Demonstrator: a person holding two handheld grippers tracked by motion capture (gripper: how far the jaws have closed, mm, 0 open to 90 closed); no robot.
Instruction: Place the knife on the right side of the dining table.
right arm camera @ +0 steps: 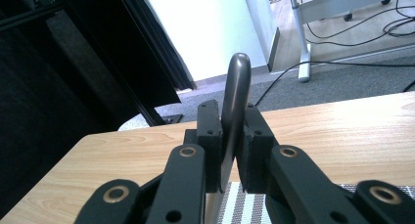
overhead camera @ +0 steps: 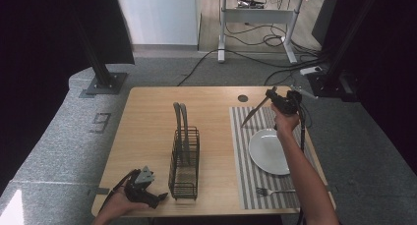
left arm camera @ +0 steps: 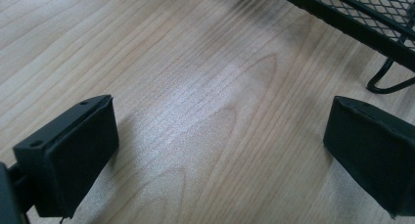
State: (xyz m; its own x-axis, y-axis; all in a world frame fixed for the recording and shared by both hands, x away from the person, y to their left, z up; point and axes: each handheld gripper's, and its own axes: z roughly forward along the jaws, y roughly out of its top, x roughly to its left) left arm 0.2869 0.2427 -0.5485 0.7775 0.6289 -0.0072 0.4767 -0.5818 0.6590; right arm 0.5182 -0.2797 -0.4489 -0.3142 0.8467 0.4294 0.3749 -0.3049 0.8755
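A table knife (overhead camera: 254, 110) hangs slanted over the far part of the striped placemat (overhead camera: 246, 161), its blade pointing down and left. My right gripper (overhead camera: 273, 94) is shut on its handle (right arm camera: 234, 106), which stands up between the two jaws in the right gripper view. A white plate (overhead camera: 268, 151) lies on the mat, with a fork (overhead camera: 273, 191) at the mat's near edge. My left gripper (overhead camera: 162, 198) rests at the table's near left corner, open, with bare wood between its pads (left arm camera: 73, 155).
A black wire rack (overhead camera: 185, 163) holding two grey plates on edge (overhead camera: 181, 122) stands mid-table, just right of the left gripper; its mesh base (left arm camera: 372, 13) shows close by. A round cable hole (overhead camera: 243, 98) sits near the far edge. The wooden table (overhead camera: 147, 117) is bare at left.
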